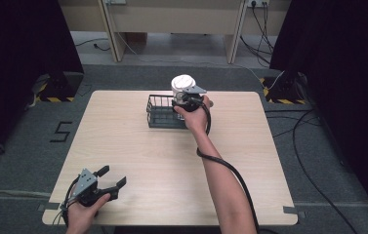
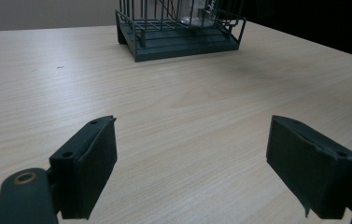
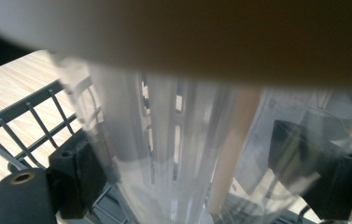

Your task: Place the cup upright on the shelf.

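Observation:
A clear plastic jar (image 1: 183, 84) with a white lid stands in the right part of a dark wire basket (image 1: 158, 116) at the table's far middle. My right gripper (image 1: 187, 101) is at the jar's near side. In the right gripper view the jar (image 3: 173, 140) sits between the two jaws of the right gripper (image 3: 187, 163), which stand wide apart on either side of it; contact cannot be told. My left gripper (image 1: 113, 176) rests open near the front left corner, with nothing between its jaws (image 2: 192, 154). From there the basket (image 2: 178, 42) and the jar's base (image 2: 197, 14) show far ahead.
The light wooden table (image 1: 172, 170) lies bare between the two grippers. The right gripper's black cable (image 1: 225, 165) trails along the forearm over the table. Dark curtains and floor cables (image 1: 313, 126) surround the table.

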